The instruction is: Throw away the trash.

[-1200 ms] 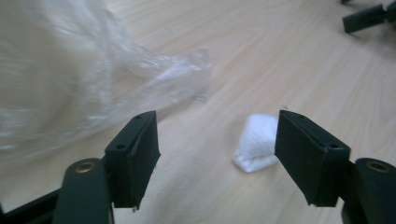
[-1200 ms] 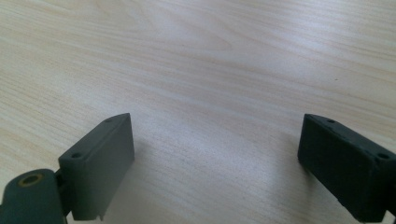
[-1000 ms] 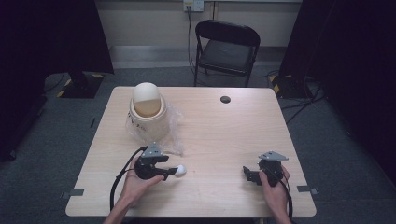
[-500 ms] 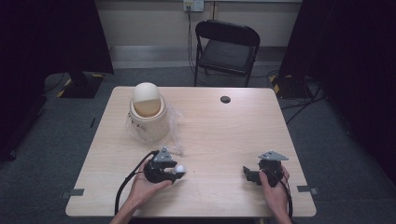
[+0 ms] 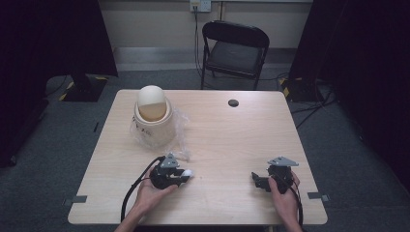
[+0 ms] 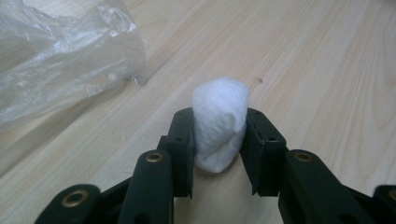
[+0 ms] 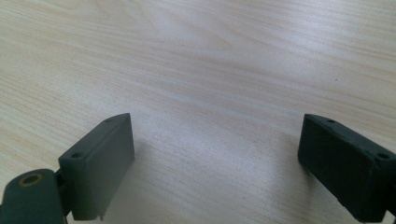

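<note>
While the left gripper [image 6: 219, 154] lies low over the pale wooden counter [image 5: 232, 140], its two black fingers [image 6: 183, 149] have just been closing and now press on both flanks of a small white cotton ball [image 6: 220, 122], which bulges out past their tips and rests just above the wood. In the high view that ball [image 5: 187, 173] shows as a white spot at the 3 o'clock end of the left gripper [image 5: 181, 176], which sits in the person's left hand [image 5: 151, 191] near the counter's 7 o'clock edge, a black cable looping back from it toward the person.

Up at 11 o'clock from the ball, near it but apart, lies a crumpled clear plastic bag [image 6: 60, 60]. In the high view this bag [image 5: 180, 130] spreads around the foot of a cream round container with a domed swing lid [image 5: 152, 113], which stands upright at about 10 o'clock on the counter.

The right gripper [image 7: 215, 158] has its fingers [image 7: 100, 161] spread wide apart with only bare wood grain between them. In the high view it [image 5: 263, 182] rests in the right hand [image 5: 284, 195] near the counter's 5 o'clock edge, well apart from the ball.

A small dark round disc [image 5: 233, 103] sits on the counter toward 12 o'clock, and a black folding chair [image 5: 234, 48] stands beyond the far edge.
</note>
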A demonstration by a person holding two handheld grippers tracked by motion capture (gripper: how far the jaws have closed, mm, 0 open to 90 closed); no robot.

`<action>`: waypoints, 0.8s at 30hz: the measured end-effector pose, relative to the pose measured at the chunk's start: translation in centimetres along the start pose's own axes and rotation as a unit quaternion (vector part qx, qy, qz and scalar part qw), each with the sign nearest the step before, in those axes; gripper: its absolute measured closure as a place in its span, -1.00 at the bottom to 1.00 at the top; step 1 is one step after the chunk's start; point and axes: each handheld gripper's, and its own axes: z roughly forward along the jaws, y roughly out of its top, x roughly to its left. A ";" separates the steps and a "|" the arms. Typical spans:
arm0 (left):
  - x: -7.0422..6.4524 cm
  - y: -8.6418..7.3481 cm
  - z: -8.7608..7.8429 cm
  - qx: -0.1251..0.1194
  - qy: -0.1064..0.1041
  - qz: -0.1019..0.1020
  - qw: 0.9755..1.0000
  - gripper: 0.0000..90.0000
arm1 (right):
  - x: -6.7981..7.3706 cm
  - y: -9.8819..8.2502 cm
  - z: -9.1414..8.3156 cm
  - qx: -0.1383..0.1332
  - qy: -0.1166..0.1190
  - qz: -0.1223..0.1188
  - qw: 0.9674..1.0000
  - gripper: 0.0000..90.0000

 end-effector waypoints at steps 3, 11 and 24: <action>0.3 0.0 -0.1 -0.011 -0.005 -0.015 1.000 0.48 | 0.0 0.0 0.0 0.000 0.000 0.000 1.000 -0.78; 0.9 0.2 -1.3 -0.032 -0.001 -0.031 0.999 0.49 | 0.0 0.0 0.0 0.000 0.000 0.000 1.000 -0.78; 1.9 -0.1 -3.5 -0.060 0.017 -0.055 0.997 0.49 | 0.0 0.0 0.0 0.000 0.000 0.000 1.000 -0.78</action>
